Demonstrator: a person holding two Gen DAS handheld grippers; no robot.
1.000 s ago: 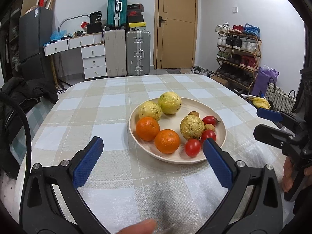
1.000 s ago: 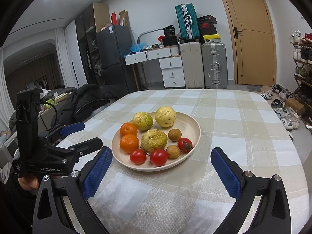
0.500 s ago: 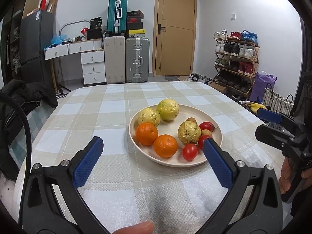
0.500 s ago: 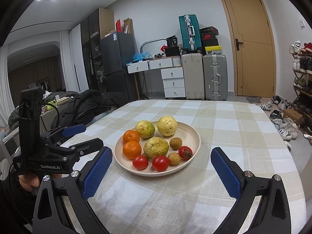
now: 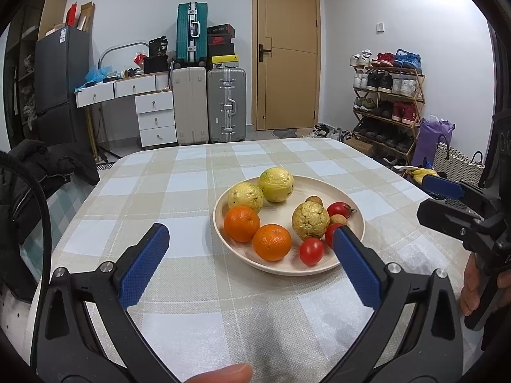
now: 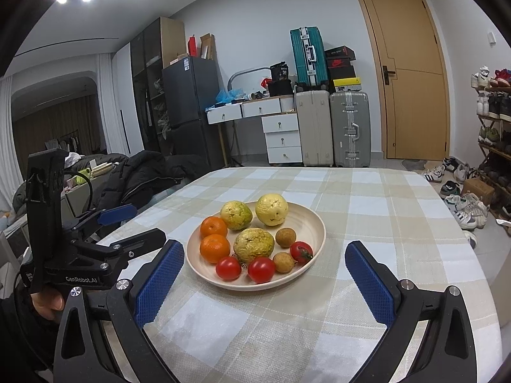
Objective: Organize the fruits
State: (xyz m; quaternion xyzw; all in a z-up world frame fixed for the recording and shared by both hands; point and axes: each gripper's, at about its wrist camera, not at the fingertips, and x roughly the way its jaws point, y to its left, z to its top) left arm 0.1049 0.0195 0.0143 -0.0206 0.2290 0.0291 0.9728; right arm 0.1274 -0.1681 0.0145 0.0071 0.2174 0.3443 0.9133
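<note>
Both hand-held grippers, left [image 5: 249,245] and right [image 6: 265,266], spread wide, empty; fruit plate [image 6: 316,223] just ahead.

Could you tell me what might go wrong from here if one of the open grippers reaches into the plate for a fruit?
1. The fruits crowd the plate: closing on a tomato could nudge the longan beside it, and round fruit may roll.
2. The left gripper and right gripper both face the plate, so they might collide.
</note>
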